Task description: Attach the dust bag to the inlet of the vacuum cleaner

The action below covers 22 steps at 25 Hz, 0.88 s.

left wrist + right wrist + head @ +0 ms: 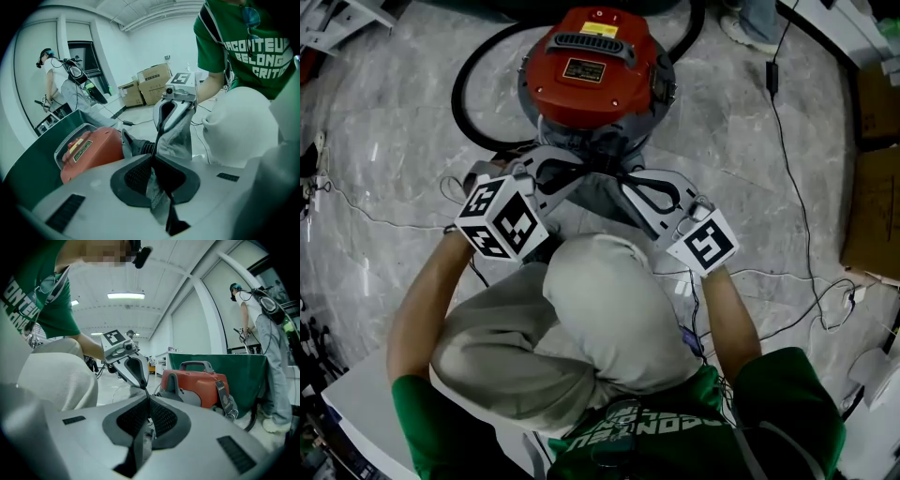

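The red vacuum cleaner (592,66) stands on the stone floor ahead of my knees. A grey fabric dust bag (602,195) hangs between the two grippers, right in front of the vacuum's grey lower body. My left gripper (579,171) is shut on the bag's left edge, and grey fabric (159,197) shows pinched between its jaws. My right gripper (625,182) is shut on the bag's right edge (143,437). From the left gripper view the bag (177,138) droops from the right gripper beside the vacuum (89,152). The inlet itself is hidden behind the bag.
A black hose (467,98) loops round the vacuum's left side. Thin cables (792,178) trail across the floor at right, near cardboard boxes (874,202). My bent knee (605,309) fills the foreground. Another person (52,79) stands in the background behind a green cloth (218,366).
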Each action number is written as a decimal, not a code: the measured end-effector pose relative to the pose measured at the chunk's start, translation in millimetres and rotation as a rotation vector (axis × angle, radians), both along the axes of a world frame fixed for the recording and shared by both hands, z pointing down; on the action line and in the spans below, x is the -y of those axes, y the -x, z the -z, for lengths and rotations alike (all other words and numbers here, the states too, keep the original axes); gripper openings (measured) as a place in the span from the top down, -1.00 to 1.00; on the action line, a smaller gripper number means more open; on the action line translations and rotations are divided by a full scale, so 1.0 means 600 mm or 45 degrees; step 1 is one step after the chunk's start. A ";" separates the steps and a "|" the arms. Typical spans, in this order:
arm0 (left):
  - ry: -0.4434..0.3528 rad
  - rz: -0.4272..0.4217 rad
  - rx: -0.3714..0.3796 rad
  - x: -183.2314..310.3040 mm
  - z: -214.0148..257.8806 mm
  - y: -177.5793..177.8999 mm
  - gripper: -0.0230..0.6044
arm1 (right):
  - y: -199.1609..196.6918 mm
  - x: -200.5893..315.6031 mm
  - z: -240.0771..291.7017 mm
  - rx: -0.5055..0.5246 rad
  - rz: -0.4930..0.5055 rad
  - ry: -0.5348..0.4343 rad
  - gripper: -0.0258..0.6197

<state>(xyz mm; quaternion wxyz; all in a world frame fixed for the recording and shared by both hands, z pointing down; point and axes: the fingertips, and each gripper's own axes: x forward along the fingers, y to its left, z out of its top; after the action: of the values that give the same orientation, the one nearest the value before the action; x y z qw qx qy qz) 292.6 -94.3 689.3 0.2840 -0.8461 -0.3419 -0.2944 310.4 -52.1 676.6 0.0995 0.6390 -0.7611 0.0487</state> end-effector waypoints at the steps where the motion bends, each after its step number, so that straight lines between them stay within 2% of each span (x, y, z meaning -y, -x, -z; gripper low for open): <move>1: 0.010 -0.002 0.001 0.001 0.000 -0.001 0.85 | -0.002 0.001 0.001 -0.001 -0.002 0.002 0.87; 7: 0.099 0.045 0.005 0.017 -0.003 0.001 0.85 | -0.009 0.022 0.010 -0.040 0.003 0.025 0.86; 12: 0.049 0.038 -0.028 0.023 -0.007 -0.014 0.83 | -0.011 0.024 0.013 -0.068 0.005 -0.008 0.85; 17: -0.017 -0.026 -0.053 0.019 -0.007 -0.033 0.82 | -0.020 0.015 0.008 0.009 -0.092 -0.036 0.85; 22: 0.016 0.005 -0.058 0.028 -0.008 -0.028 0.82 | -0.028 0.028 0.005 -0.021 -0.073 0.001 0.83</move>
<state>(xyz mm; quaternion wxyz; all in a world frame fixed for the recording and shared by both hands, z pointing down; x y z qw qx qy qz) 309.5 -111.2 693.9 0.2858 -0.8551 -0.3353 -0.2734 327.2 -69.0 673.5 0.1047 0.6610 -0.7416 0.0465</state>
